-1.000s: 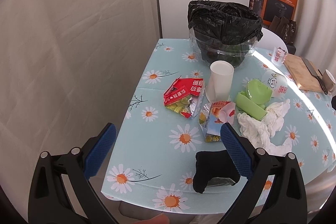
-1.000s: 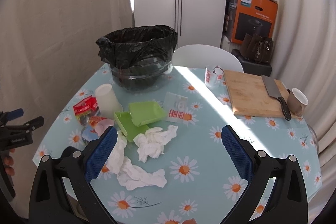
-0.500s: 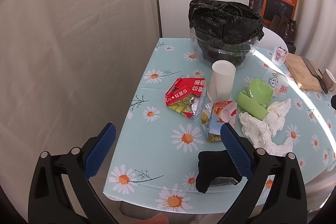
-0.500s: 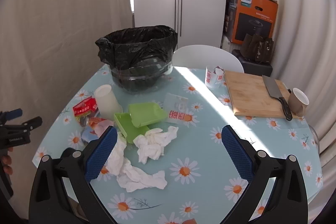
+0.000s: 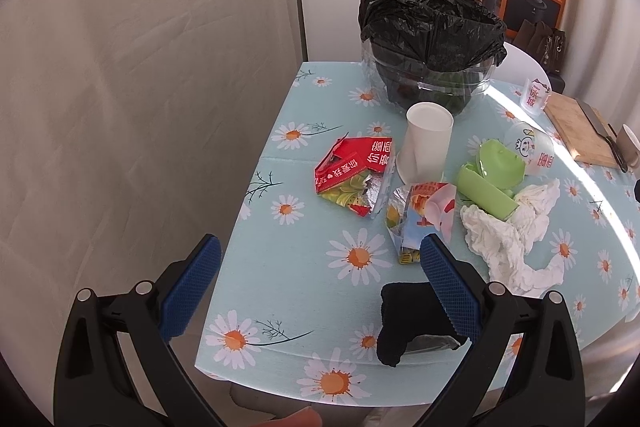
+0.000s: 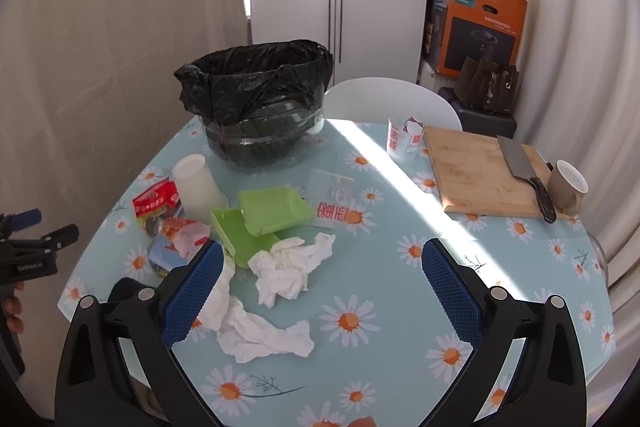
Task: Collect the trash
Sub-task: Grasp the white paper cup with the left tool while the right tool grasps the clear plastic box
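Left gripper (image 5: 320, 281): jaws wide apart, holding nothing, hovering above the near left edge of the table; its right finger overlaps a black cloth (image 5: 408, 319) lying by that edge.
Right gripper (image 6: 322, 285): jaws wide apart, empty, hovering over the near middle of the table above crumpled white tissues (image 6: 280, 283).
Trash, left to right: red snack wrapper (image 5: 354, 175), upturned white paper cup (image 5: 426, 143), torn colourful packet (image 5: 420, 219), open green plastic box (image 6: 264, 219), the tissues touching the box, a clear plastic cup (image 6: 334, 201) on its side.
Bin (image 6: 260, 107): clear tub lined with a black bag, at the far side of the table behind the paper cup.
Table (image 6: 400, 307): light blue cloth with daisies; a cutting board (image 6: 484, 175) with a cleaver (image 6: 524, 171) and a brown mug (image 6: 566, 187) on the right.
Room: curtains at both sides, white cupboard, orange box (image 6: 478, 27).
Change: the left view has crept slightly toward the table; all the trash lies where it did.
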Tool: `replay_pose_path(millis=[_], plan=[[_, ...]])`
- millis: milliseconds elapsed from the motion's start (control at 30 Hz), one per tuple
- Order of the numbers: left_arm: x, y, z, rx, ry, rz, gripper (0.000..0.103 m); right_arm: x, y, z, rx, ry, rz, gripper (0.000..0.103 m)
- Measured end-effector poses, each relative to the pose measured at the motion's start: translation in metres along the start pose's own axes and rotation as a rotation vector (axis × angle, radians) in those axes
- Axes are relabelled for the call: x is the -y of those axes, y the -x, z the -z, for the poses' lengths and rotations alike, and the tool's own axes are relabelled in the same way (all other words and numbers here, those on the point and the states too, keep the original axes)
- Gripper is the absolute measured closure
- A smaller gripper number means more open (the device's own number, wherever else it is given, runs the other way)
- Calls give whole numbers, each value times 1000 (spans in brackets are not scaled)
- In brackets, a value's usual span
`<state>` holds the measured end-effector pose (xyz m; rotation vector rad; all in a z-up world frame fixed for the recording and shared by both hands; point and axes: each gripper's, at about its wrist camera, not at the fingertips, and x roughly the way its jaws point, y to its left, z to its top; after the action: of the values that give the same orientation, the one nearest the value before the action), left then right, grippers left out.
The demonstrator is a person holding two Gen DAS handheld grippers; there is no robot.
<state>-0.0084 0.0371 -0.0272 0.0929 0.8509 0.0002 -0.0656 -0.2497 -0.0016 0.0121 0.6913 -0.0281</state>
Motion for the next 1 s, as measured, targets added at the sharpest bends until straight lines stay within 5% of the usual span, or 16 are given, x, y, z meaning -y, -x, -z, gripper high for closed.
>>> replay_pose_path(millis=[567, 833, 1000], plan=[[19, -18, -15, -10, -67, 40, 6, 14, -15, -6, -30, -11, -17, 8], [41, -43, -34, -22, -119, 53, 6, 17, -50, -15, -72, 41, 43, 8], [50, -59, -51, -39, -130, 86, 6, 17, -79, -28, -112, 46, -4, 8]])
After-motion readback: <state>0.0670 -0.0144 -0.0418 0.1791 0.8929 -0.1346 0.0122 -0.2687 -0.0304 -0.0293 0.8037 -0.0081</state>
